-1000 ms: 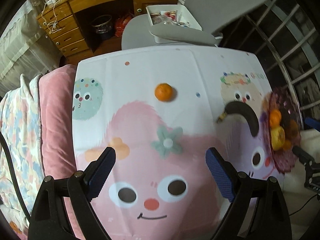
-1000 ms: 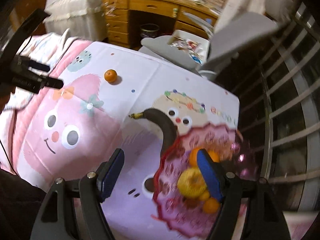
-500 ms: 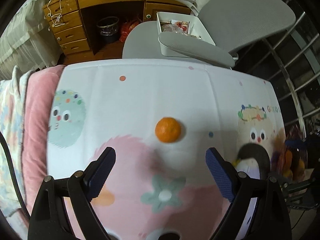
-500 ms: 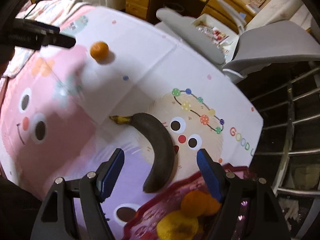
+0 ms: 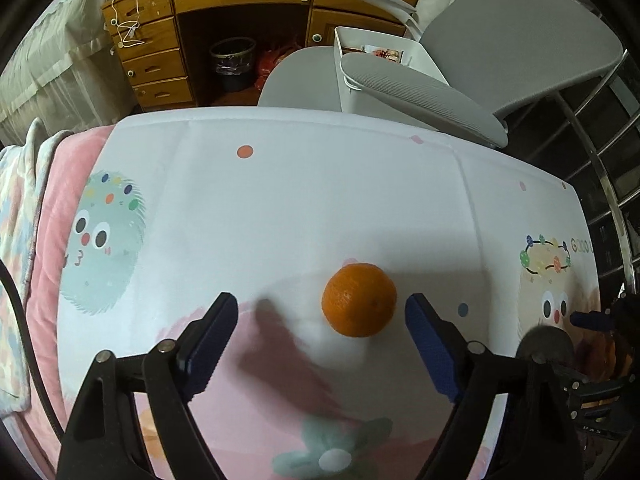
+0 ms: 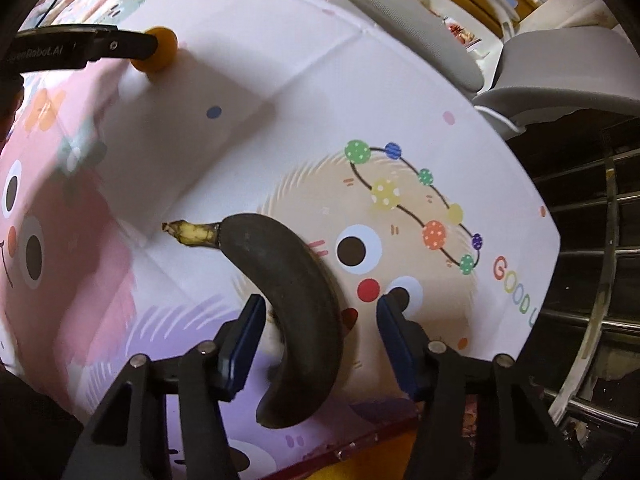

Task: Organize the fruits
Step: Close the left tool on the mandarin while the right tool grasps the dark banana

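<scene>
A small orange (image 5: 359,300) lies on the cartoon-print tablecloth (image 5: 320,200). My left gripper (image 5: 320,336) is open, its blue pads on either side of the orange, which sits nearer the right pad. A blackened banana (image 6: 292,300) lies on the cloth. My right gripper (image 6: 320,336) is open with the banana's middle between its pads. The orange (image 6: 158,56) and the left gripper's finger also show at the far left of the right wrist view. The red fruit plate's rim (image 6: 360,450) shows at that view's bottom edge.
A grey office chair (image 5: 460,60) with a white box (image 5: 376,46) on its seat stands behind the table. A wooden desk (image 5: 240,20) is further back. A pink quilt (image 5: 52,200) lies at the left. Metal bars (image 6: 600,280) run along the right.
Both grippers moved forward and down. The left one closed in on the orange, now between its open pads. The right one left the plate and now straddles the banana.
</scene>
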`<action>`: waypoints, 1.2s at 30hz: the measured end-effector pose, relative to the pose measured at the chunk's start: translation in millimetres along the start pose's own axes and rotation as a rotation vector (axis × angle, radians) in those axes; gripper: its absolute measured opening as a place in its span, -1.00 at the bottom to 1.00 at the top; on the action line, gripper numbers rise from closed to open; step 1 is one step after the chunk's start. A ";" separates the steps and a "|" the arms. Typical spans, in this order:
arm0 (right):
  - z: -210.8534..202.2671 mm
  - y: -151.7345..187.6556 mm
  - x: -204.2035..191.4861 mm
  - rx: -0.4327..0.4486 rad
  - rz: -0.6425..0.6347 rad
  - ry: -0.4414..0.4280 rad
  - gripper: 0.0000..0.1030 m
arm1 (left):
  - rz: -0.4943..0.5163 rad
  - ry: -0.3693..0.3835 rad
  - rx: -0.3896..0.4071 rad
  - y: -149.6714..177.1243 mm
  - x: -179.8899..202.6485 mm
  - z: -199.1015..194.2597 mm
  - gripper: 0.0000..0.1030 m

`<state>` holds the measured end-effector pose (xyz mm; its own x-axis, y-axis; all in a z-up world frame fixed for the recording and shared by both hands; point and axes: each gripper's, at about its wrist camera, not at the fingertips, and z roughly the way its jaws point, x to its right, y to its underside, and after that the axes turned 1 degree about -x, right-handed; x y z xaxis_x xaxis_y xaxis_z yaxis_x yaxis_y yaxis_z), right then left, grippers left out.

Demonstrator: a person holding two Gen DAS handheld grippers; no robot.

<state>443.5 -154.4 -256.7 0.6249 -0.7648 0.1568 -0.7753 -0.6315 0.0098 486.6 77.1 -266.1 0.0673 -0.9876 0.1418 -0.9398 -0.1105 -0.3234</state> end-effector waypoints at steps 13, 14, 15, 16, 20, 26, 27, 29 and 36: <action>12.4 -5.6 15.0 -0.011 0.027 -0.098 -0.04 | -0.007 0.115 0.017 -4.3 5.8 14.8 0.04; 12.7 -5.5 16.8 -0.010 0.031 -0.129 -0.11 | -0.005 0.118 0.016 -4.5 7.6 15.7 -0.03; 12.9 -5.2 17.6 -0.008 0.030 -0.146 -0.21 | -0.003 0.123 0.016 -4.6 9.3 16.2 -0.07; 13.4 -5.2 16.7 -0.006 0.027 -0.147 -0.21 | -0.001 0.130 0.018 -4.5 11.2 16.4 -0.14; 12.9 -4.2 15.6 0.000 0.040 -0.146 -0.24 | 0.001 0.134 0.023 -3.1 17.1 16.8 -0.27; 7.9 -0.7 12.6 0.018 0.093 -0.126 -0.30 | -0.011 0.123 0.022 -1.9 16.7 13.6 -0.32; 4.0 1.8 11.2 0.022 0.103 -0.128 -0.32 | -0.009 0.115 0.020 -1.2 17.2 12.0 -0.32; -0.7 6.9 14.4 0.040 0.132 -0.134 -0.33 | -0.009 0.117 0.027 -0.2 16.6 7.9 -0.32; -24.5 13.8 10.0 0.114 0.223 -0.182 -0.37 | -0.020 0.143 0.081 7.3 18.0 -23.4 -0.33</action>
<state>436.9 -167.7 -230.8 0.4544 -0.8901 -0.0365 -0.8864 -0.4477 -0.1176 473.2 61.1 -243.9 0.0318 -0.9598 0.2787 -0.9085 -0.1440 -0.3924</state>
